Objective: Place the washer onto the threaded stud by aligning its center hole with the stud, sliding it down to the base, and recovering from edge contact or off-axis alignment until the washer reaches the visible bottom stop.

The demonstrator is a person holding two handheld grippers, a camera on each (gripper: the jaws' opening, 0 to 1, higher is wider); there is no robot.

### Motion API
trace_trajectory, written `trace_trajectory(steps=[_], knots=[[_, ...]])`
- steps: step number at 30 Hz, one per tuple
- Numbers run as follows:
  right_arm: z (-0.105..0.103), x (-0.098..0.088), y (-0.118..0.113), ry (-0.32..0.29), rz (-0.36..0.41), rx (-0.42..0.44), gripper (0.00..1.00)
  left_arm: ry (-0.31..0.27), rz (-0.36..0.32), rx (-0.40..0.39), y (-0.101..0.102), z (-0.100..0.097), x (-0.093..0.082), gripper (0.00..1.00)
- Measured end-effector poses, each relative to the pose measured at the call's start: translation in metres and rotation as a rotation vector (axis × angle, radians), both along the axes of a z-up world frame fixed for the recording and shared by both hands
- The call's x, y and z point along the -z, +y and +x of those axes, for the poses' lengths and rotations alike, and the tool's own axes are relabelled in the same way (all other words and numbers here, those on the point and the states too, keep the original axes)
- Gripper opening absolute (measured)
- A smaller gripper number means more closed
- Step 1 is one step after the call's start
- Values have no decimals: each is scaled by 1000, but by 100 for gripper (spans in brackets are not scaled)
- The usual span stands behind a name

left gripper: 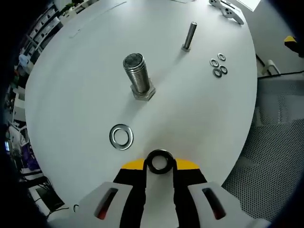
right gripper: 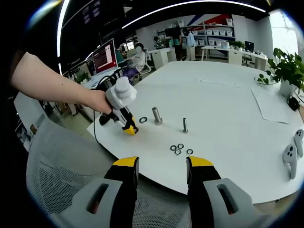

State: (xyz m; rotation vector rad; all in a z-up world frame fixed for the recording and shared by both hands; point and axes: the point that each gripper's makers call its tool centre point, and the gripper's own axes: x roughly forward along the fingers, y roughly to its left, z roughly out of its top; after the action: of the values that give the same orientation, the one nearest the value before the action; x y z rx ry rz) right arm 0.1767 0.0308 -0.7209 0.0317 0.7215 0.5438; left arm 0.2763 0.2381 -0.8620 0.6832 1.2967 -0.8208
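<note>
L tongs [left gripper: 160, 167] clamped on a washer [left gripper: 159, 161], held on edge w/ its hole facing the camera, just above the white table [left gripper: 76, 95]. In the right gripper view the same tongs [right gripper: 129, 129] sit at the table's near-left edge, held by a person's hand [right gripper: 100, 102], tips pointing down-right toward the studs.

Large threaded stud [left gripper: 137, 75] stands upright on a hex base, long axis vertical, top end toward the camera; it is straight ahead of the L tongs, apart from them. In the right gripper view it [right gripper: 156, 116] stands just right of a loose washer [right gripper: 143, 119]. That flat washer [left gripper: 121, 137] lies on the table between tongs and stud, left of the line between them.

Thin bolt [left gripper: 189, 36] upright further back, well apart from the large stud. Four small washers [left gripper: 218, 65] in a cluster to its right, near the table's right edge.

Open table all round the large stud; table rim close on the right side, mesh chair [left gripper: 278, 142] beyond it.

R tongs [right gripper: 161, 172] apart, nothing between them, hanging off the table's near edge over a mesh chair back [right gripper: 61, 161].
</note>
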Motion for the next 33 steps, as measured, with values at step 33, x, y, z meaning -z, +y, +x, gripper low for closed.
trace_trajectory(steps=[33], knots=[[-1, 0, 1, 2, -6, -6, 42, -143, -106, 103, -50, 57, -75, 19]])
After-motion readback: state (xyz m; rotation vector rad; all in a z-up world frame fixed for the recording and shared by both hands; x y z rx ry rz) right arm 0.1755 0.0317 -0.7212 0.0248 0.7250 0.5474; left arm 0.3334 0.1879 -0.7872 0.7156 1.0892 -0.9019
